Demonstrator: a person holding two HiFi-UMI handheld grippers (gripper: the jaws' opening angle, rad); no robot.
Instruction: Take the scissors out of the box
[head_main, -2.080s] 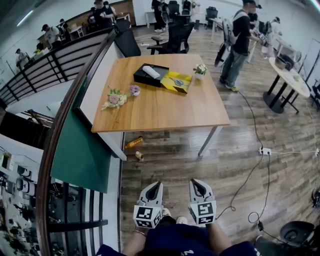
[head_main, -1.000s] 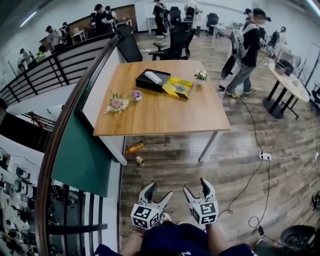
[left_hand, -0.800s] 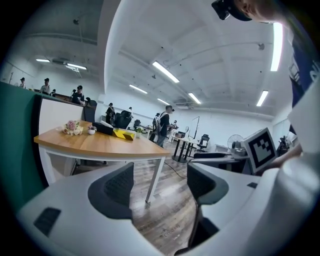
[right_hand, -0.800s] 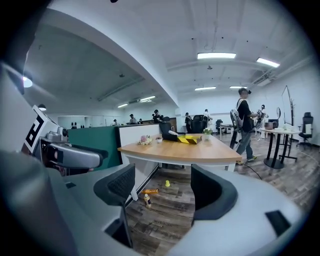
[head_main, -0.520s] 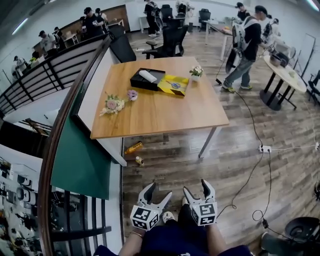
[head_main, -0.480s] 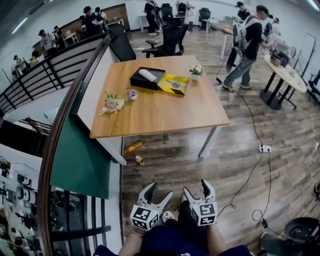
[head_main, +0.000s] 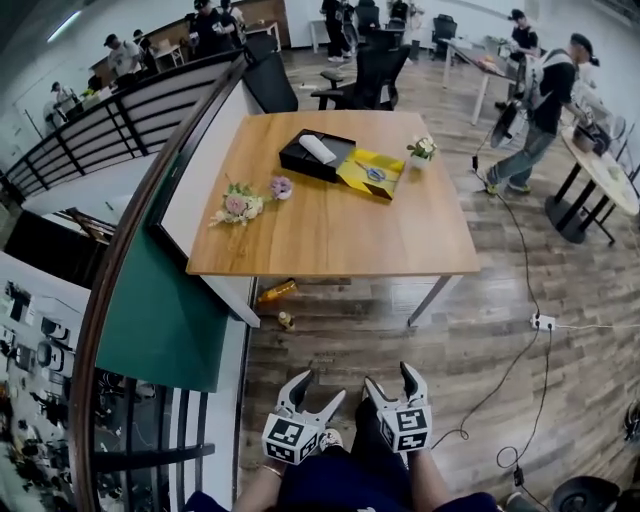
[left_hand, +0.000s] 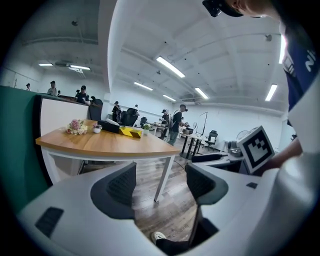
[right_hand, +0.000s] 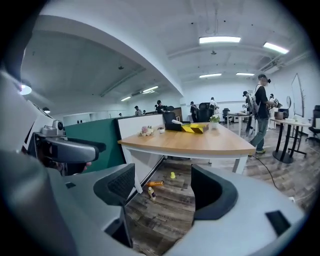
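Your left gripper (head_main: 320, 388) and right gripper (head_main: 389, 377) hang spread and empty over plank floor (head_main: 480, 380), well apart from the wooden table (head_main: 330, 230). The black box (head_main: 316, 155) sits at its far side; scissors too small to tell.

Site: open-plan office.
Ahead of my right claw (head_main: 388, 376) I see a wooden desk (head_main: 330, 230) on plank floor (head_main: 400, 335). Beyond it are swivel chairs (head_main: 365, 70) and people (head_main: 545, 100) standing by further desks. A round table (head_main: 600, 165) is far right, a railing (head_main: 110, 130) left, strip lights (left_hand: 170, 66) overhead.
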